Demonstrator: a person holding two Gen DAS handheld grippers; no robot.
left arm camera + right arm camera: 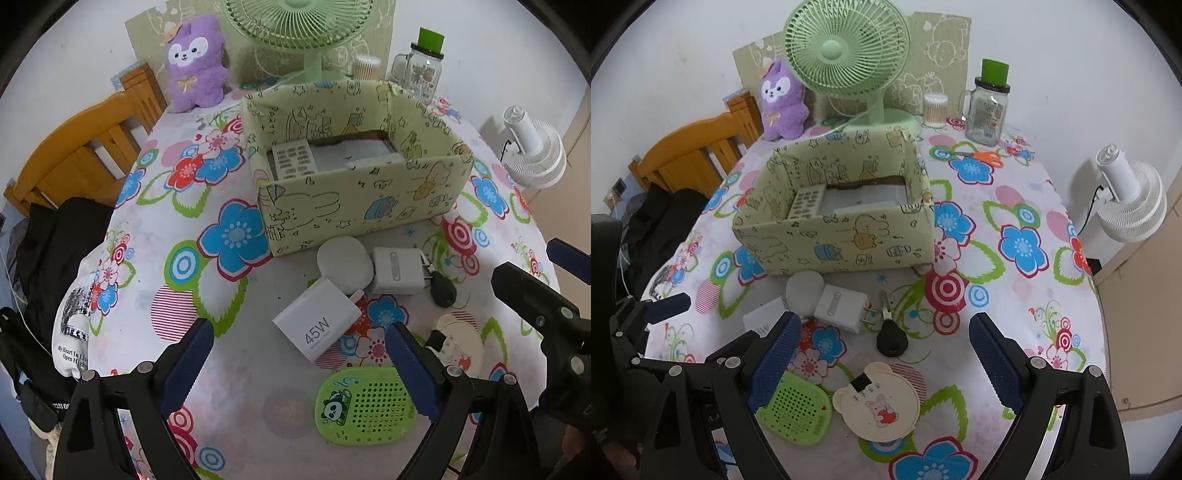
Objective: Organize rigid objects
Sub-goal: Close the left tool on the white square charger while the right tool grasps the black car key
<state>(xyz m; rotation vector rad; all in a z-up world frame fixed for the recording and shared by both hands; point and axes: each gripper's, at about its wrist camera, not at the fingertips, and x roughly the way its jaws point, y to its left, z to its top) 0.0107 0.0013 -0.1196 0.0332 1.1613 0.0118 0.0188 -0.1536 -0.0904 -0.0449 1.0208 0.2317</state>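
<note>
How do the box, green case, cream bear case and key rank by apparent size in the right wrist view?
1. box
2-3. green case and cream bear case: look alike, and the gripper covers part of the green one, so unranked
4. key

Floral-clothed table (229,398) bearing patterned box (354,206), chargers (317,323), green fan (849,55).

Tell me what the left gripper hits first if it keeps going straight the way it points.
Most likely the white 45W charger, which lies between the open fingers of the left gripper. Depth is unclear; the green panda case is close by.
</note>
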